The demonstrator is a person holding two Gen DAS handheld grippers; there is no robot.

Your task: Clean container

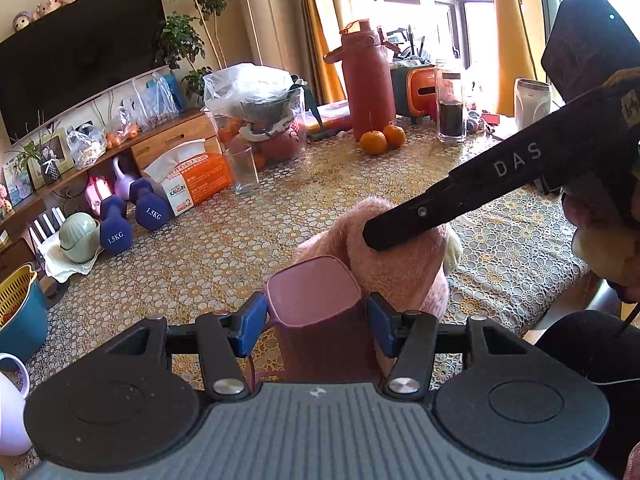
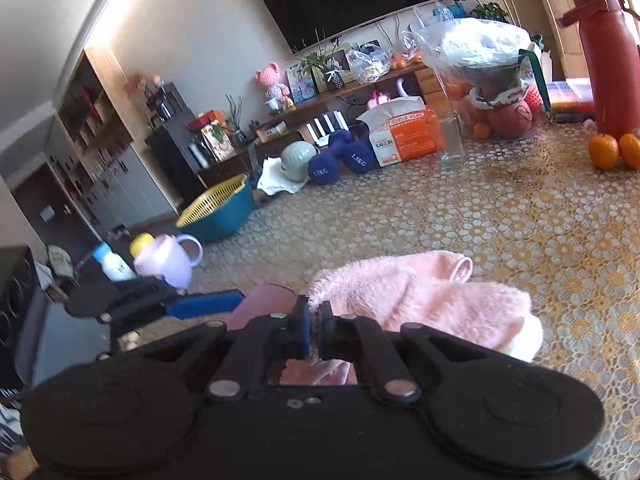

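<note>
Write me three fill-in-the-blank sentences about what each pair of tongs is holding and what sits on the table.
1. The left tongs are shut on a pink ____.
2. The right tongs pinch a fluffy pink ____.
3. Beside the tall red bottle on the table lie two ____.

Missing words: container; cloth; oranges

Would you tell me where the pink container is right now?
In the left wrist view, the pink container sits low and central, clamped in the left gripper, with the pink towel touching its right side.

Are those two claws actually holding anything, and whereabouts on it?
Left claw clamps the pink container by its two sides, just under the rim. Right claw pinches the fluffy pink cloth at its near edge.
</note>
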